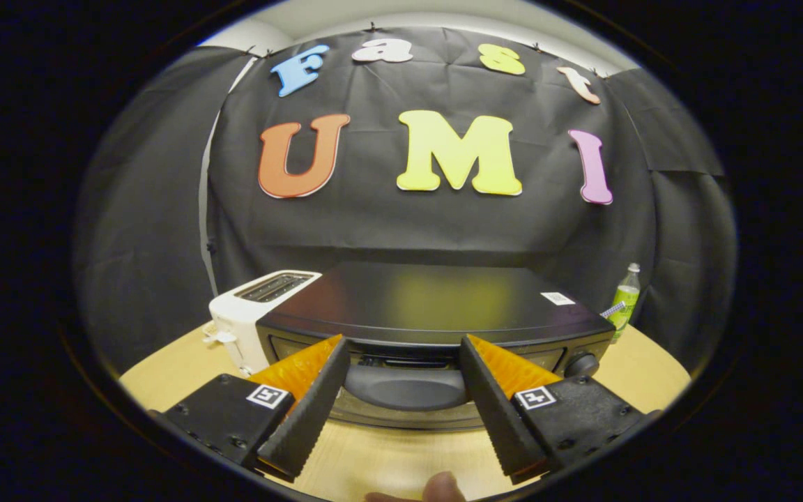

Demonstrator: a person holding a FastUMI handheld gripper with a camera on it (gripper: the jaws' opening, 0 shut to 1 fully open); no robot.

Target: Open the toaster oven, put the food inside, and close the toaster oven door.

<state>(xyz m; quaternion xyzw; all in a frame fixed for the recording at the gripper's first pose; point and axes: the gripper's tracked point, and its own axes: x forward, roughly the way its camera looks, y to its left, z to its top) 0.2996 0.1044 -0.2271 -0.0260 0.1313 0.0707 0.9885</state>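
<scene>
Fingertip of the person [443, 486] holding the rig pokes in at six o'clock, nearest to us, just above the wooden table [387, 460]. Next we meet our gripper [401, 362], its two fingers spread wide and released, pressing on nothing. Between their tips, at twelve o'clock from the gap, sits the door handle [405, 387] of the toaster oven [436, 307], with the door closed; we judge the first step, opening it, is not yet done. We cannot tell whether the fingertips touch the oven front or hover just short of it. No food is in sight from here.

What could go wrong: the handle is broad and smooth, so if we close too shallow the tips may slip off as we pull. Pulling straight back instead of along the door's arc could drag the whole oven across the table. The right finger is close to the knob [581, 364] at two o'clock and could nudge it.

Farther off, a white toaster [248, 317] stands against the oven at ten o'clock, and a green bottle [626, 300] at two o'clock near the table's back edge. Black cloth [164, 209] closes the booth behind.
</scene>
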